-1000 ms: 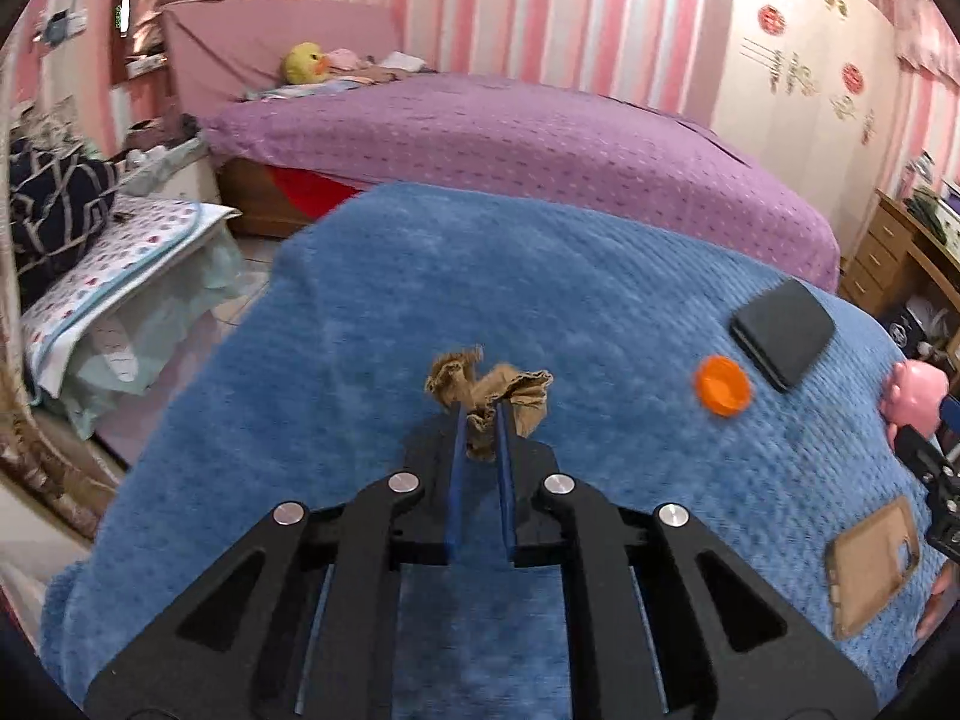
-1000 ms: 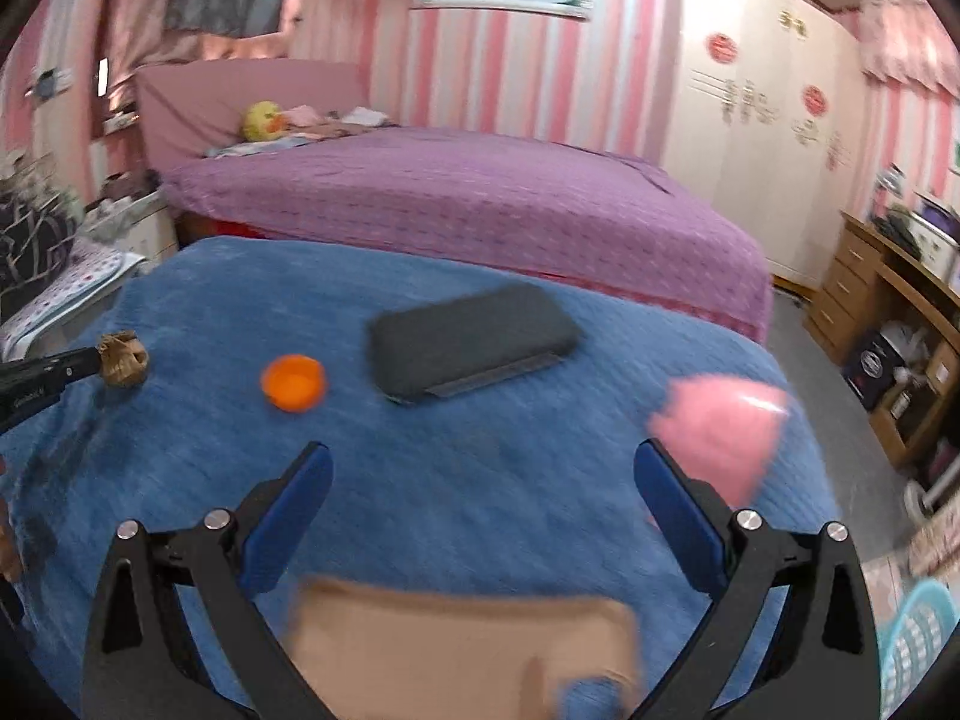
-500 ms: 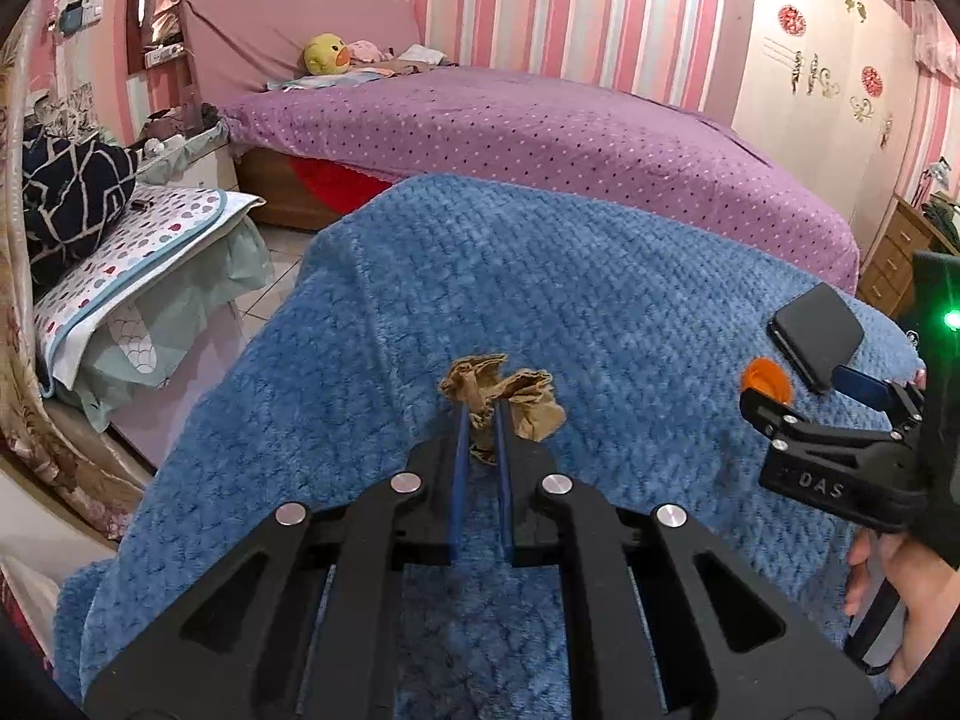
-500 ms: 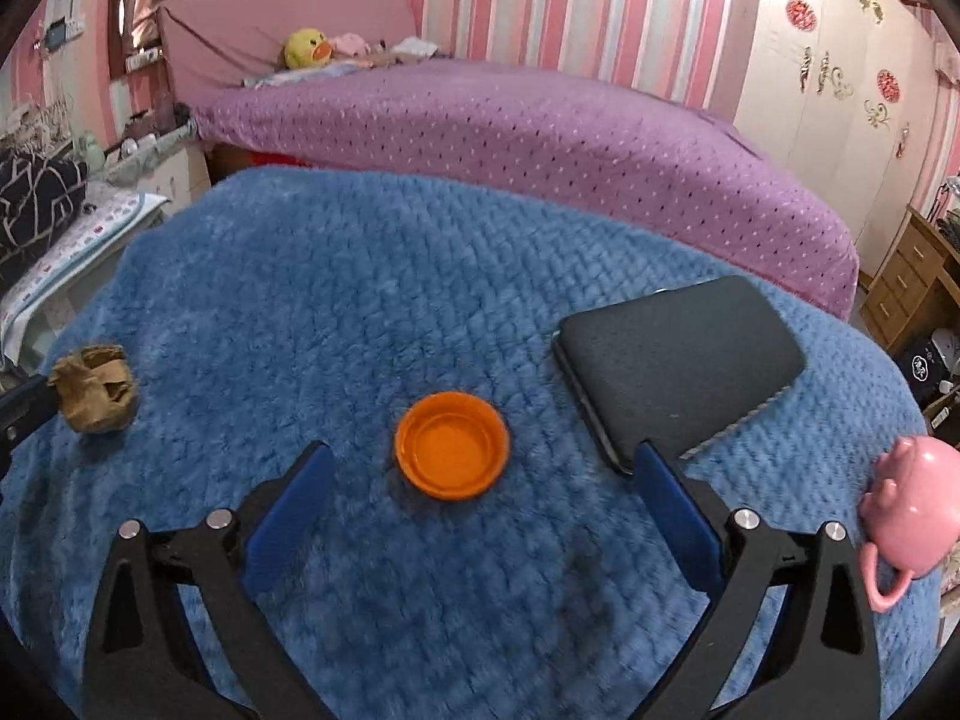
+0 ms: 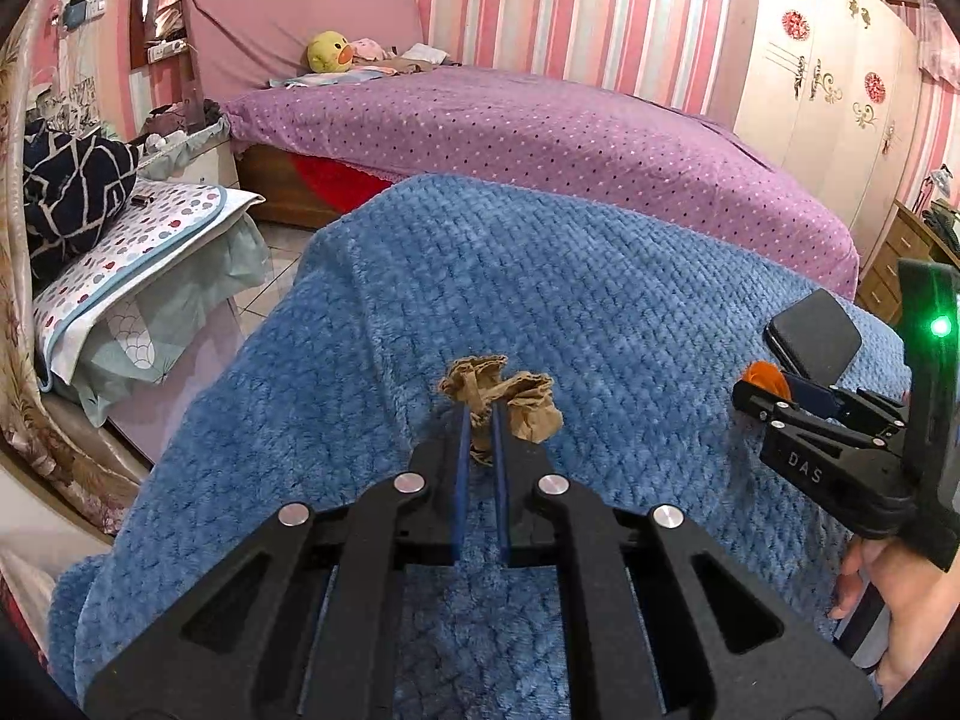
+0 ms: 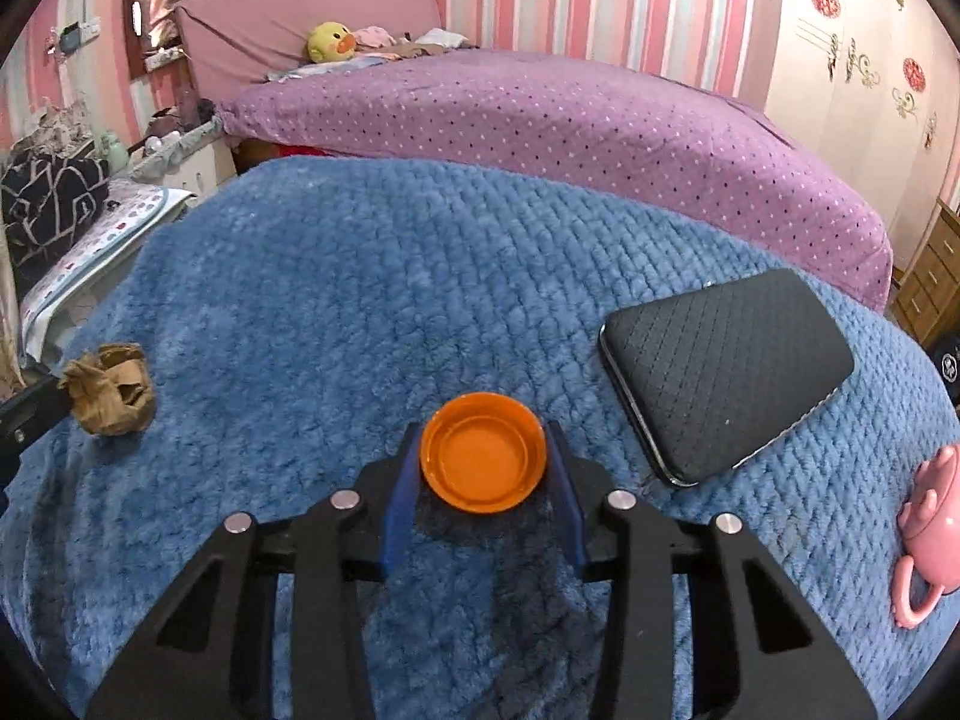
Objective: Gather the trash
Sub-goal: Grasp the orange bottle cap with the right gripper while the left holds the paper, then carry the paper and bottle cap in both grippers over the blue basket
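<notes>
- Since a second ago, the right gripper [image 6: 483, 468] has swung from the cardboard over to the orange cap [image 6: 483, 459]; its jaws have just been closing and now hug the cap's sides.
- Left wrist view alone shows the left gripper [image 5: 478, 420], jaws narrow, pinching the crumpled brown paper [image 5: 501, 396] above the blue blanket [image 5: 600, 300], plus a hand [image 5: 906, 606] on the right gripper's handle.
- Right wrist view alone shows the black case [image 6: 726, 372] whole and the pink teapot [image 6: 933, 528] at the right edge.
</notes>
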The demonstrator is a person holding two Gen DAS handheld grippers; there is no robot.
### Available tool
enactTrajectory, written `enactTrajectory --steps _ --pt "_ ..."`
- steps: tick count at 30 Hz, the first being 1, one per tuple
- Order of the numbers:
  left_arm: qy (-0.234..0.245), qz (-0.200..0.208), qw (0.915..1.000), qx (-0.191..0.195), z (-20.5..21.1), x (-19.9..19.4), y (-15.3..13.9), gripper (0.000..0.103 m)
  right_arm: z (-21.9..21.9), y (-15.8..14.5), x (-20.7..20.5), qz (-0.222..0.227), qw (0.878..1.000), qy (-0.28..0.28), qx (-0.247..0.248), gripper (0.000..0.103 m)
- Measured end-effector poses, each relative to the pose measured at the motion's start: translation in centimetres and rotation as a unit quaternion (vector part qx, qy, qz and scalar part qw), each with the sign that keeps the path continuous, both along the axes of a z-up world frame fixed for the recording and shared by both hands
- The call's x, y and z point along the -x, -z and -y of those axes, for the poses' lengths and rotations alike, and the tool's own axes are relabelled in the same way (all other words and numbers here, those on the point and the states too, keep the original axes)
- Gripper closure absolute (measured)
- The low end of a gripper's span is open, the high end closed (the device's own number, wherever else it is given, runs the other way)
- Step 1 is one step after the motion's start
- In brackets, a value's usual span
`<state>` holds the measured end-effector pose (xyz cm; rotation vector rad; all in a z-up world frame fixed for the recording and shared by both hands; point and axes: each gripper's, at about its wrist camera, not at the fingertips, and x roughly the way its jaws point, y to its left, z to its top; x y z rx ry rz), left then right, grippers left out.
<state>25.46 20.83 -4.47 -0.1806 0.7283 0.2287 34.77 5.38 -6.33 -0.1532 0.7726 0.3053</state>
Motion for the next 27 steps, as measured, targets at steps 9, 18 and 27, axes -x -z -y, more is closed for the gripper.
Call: enactTrajectory --steps 9,18,27 --pt "0.018 0.009 0.9998 -0.007 1.8 0.2 -1.1 0.098 3.8 -3.6 2.9 0.056 0.998 0.012 0.015 0.063" --pt "0.046 0.021 0.9983 -0.029 5.5 1.2 -2.4 0.098 11.7 -5.7 6.7 0.077 0.995 0.056 0.008 0.063" --pt "0.09 0.028 0.9942 -0.051 11.2 2.5 -2.9 0.098 19.9 -6.0 12.0 0.089 0.99 0.105 0.031 0.063"
